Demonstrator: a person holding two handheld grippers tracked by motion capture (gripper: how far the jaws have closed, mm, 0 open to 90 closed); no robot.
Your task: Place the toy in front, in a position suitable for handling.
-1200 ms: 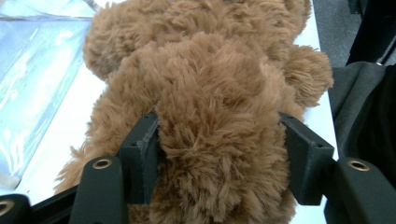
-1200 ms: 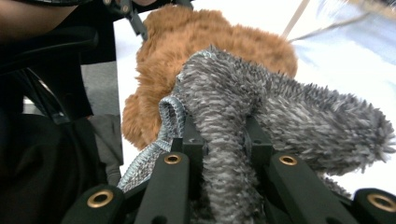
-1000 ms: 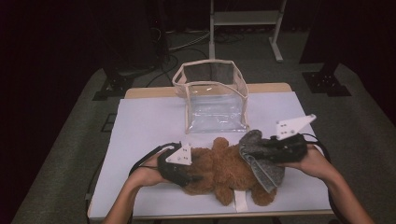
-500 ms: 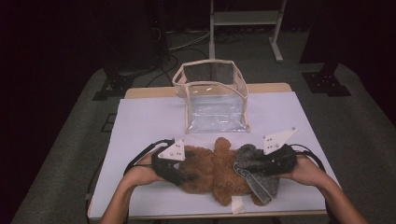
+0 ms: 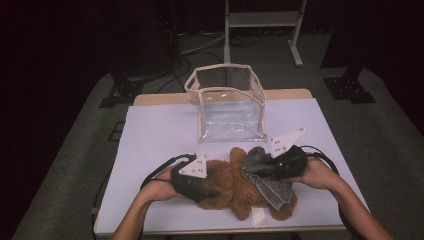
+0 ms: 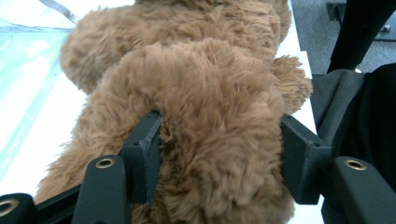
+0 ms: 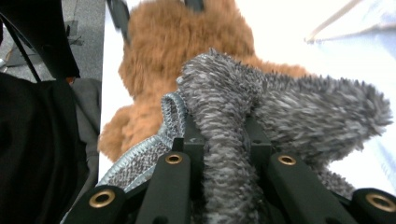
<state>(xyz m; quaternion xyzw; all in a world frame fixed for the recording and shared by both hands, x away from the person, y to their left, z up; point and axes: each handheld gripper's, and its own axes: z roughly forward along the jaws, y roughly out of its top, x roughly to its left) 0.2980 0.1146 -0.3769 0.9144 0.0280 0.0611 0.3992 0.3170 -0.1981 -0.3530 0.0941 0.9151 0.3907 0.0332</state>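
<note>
Hands low over the bench: left gripper jaws clamp the teddy; right gripper jaws pinch grey cloth.

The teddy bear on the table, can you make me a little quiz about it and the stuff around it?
1. True or false: the left gripper has its jaws around part of the teddy bear.
2. What does the right gripper pinch: A) the grey fuzzy cloth, B) the clear bag, C) a cable?
3. Fill in: the clear bag stands ____ the bear, farther from the person.

Key: 1 true. 2 A. 3 behind.
</note>
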